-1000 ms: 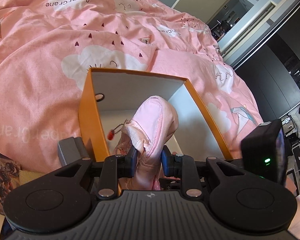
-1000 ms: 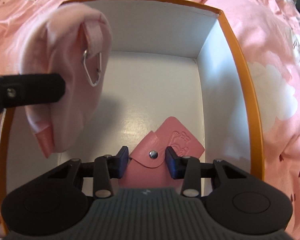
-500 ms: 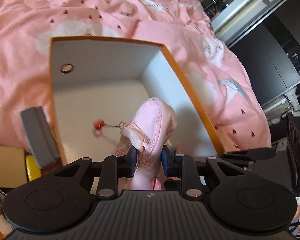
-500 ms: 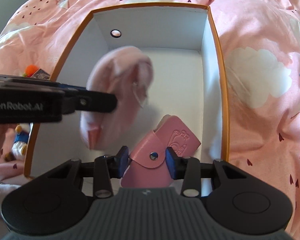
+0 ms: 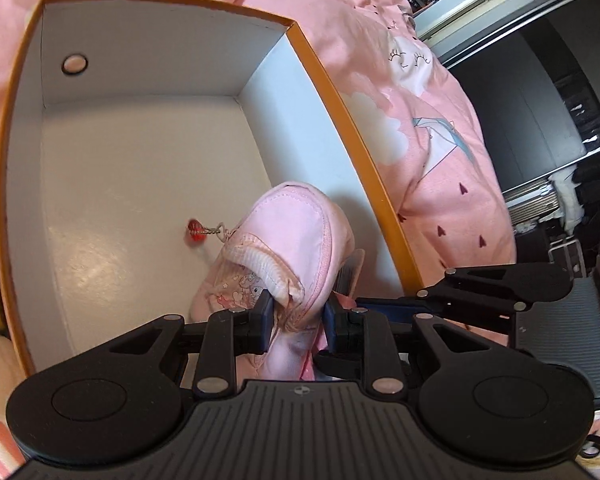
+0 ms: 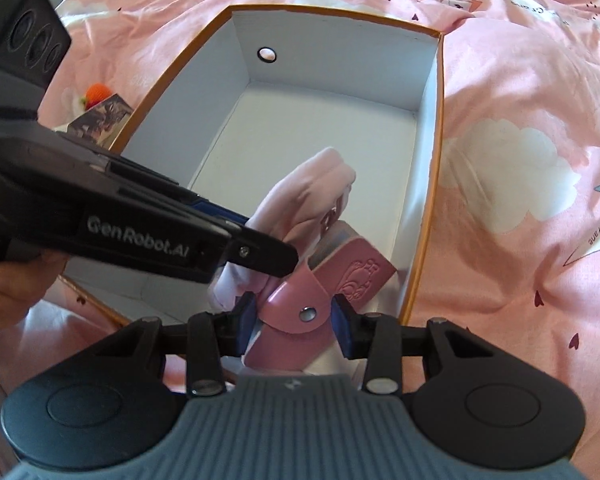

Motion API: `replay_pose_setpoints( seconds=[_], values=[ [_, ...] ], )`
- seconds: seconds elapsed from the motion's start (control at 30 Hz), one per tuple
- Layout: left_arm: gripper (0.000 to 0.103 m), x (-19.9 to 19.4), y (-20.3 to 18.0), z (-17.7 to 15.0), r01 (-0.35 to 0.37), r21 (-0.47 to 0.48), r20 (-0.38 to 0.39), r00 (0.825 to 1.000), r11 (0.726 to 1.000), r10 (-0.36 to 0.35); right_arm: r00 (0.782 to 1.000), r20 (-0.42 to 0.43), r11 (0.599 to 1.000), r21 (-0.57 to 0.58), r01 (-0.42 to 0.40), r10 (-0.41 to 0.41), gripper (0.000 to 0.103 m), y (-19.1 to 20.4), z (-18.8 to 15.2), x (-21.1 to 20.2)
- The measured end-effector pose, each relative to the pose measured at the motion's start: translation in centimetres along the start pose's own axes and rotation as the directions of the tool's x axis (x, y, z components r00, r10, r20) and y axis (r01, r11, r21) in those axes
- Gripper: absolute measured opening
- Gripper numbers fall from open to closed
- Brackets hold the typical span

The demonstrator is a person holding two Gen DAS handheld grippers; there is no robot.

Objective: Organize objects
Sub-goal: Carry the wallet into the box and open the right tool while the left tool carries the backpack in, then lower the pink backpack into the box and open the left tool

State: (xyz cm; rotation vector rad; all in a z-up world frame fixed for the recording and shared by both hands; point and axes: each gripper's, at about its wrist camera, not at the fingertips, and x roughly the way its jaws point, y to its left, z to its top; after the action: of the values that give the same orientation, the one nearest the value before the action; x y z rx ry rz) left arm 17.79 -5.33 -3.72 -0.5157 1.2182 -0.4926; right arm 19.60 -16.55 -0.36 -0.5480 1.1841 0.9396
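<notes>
An open orange box (image 5: 332, 92) with a white inside (image 6: 300, 128) lies on a pink bedspread. My left gripper (image 5: 296, 316) is shut on a soft pink fabric pouch (image 5: 296, 236), held over the near right part of the box; a red bead charm (image 5: 195, 227) dangles from it. My right gripper (image 6: 294, 314) is shut on a pink leather snap case (image 6: 332, 280), held over the box's near end. In the right wrist view the pouch (image 6: 308, 188) hangs just behind the case, with the left gripper's body (image 6: 132, 216) reaching in from the left.
The pink bedspread (image 6: 520, 120) with cloud and heart prints surrounds the box. Left of the box lie a picture card (image 6: 100, 120) and an orange toy (image 6: 98, 92). A hand (image 6: 8, 288) grips the left tool. Dark furniture (image 5: 560, 100) stands beyond the bed.
Both grippers have moved with their loads. The right one has risen and pulled back, so the whole box shows. The left one came forward and tipped down over the box, closer to the case.
</notes>
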Motion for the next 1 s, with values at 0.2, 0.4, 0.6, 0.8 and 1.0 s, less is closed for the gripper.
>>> replay_pose_setpoints(
  seconds=[0.2, 0.4, 0.6, 0.8, 1.0],
  values=[
    [0.027, 0.4, 1.6, 0.2, 0.095, -0.155, -0.073, 0.992, 0.983, -0.107, 1.0, -0.015, 0.997, -0.071, 0.008, -0.009, 0.042, -0.2, -0.3, -0.9],
    [0.027, 1.3, 4.0, 1.6, 0.118, -0.355, -0.13, 0.976, 0.927, -0.174, 0.999, -0.004, 0.992, -0.116, 0.04, -0.04, 0.041, 0.2, -0.3, -0.9],
    [0.032, 2.0, 4.0, 2.7, 0.039, -0.378, -0.093, 0.992, 0.925, -0.08, 0.998, 0.001, 0.99, -0.121, 0.07, -0.07, 0.038, 0.2, -1.0, -1.3],
    [0.036, 2.9, 2.2, 2.1, -0.032, -0.252, -0.122, 0.993, 0.967, 0.001, 0.992, 0.047, 0.983, -0.131, 0.125, -0.12, 0.037, 0.6, -1.2, -1.9],
    [0.033, 3.7, 2.6, 1.5, 0.024, -0.296, -0.136, 0.988, 0.955, -0.067, 0.985, 0.099, 0.981, -0.121, 0.153, -0.141, 0.037, 0.6, -1.3, -2.9]
  ],
)
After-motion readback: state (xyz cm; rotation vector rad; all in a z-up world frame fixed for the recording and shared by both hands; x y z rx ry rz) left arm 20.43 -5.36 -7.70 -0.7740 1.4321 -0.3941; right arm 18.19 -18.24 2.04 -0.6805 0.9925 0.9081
